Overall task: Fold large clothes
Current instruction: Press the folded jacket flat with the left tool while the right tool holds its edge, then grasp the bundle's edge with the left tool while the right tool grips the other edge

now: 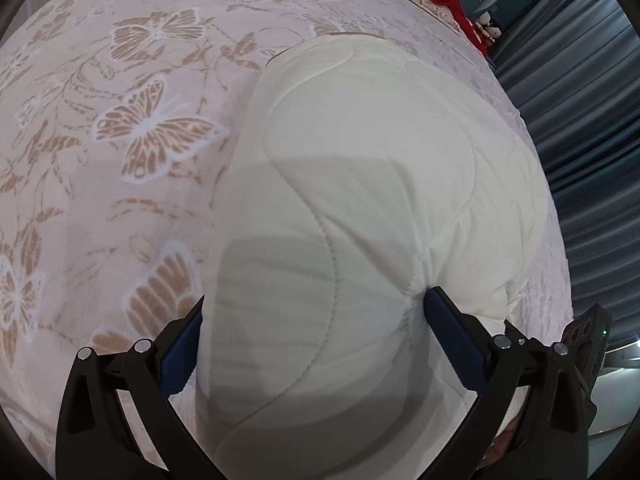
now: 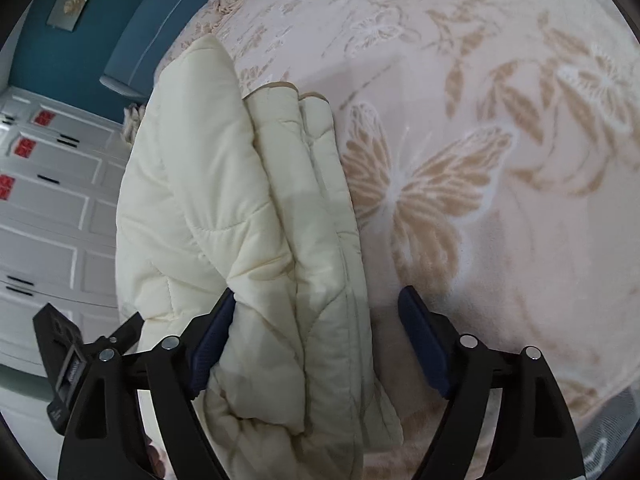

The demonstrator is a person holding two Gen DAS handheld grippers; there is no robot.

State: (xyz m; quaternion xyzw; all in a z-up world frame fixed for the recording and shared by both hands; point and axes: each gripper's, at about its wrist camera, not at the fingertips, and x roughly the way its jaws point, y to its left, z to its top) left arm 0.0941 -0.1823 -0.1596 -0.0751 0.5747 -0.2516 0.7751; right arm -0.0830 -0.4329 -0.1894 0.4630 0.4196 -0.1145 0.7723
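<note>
Cream quilted coat point(image 1: 360, 208), padded, folded into a thick bundle. Lying on bed point(image 1: 120, 208), over pink butterfly-print bedspread, near its edge beside blue curtain point(image 1: 580, 128).

Left claw point(image 1: 314, 344): spread to full width, straddling near end of bundle; both blue pads against the padding, right one denting it. Wide clamp on the bundle, by appearance.

Right claw point(image 2: 316, 336): parted, no grip. Left pad at the side of the stacked layers, right pad over bare bedspread, clear of fabric. Layered edge of coat between the fingers but not pinched.

Beyond: red garment point(image 1: 448, 0) at far end of bed, well apart; white cabinets point(image 2: 48, 220) off the bed side.

Step in hand, as judged: settling or squaring the folded bundle after a fold. Task apparently near its close, coat already compact.

Handling notes: padding springy, likely to puff open once freed. Press flat before letting go. Keep layered edges aligned on right side; take all layers together, not the top one alone. Keep bundle from sliding toward bed edge.
</note>
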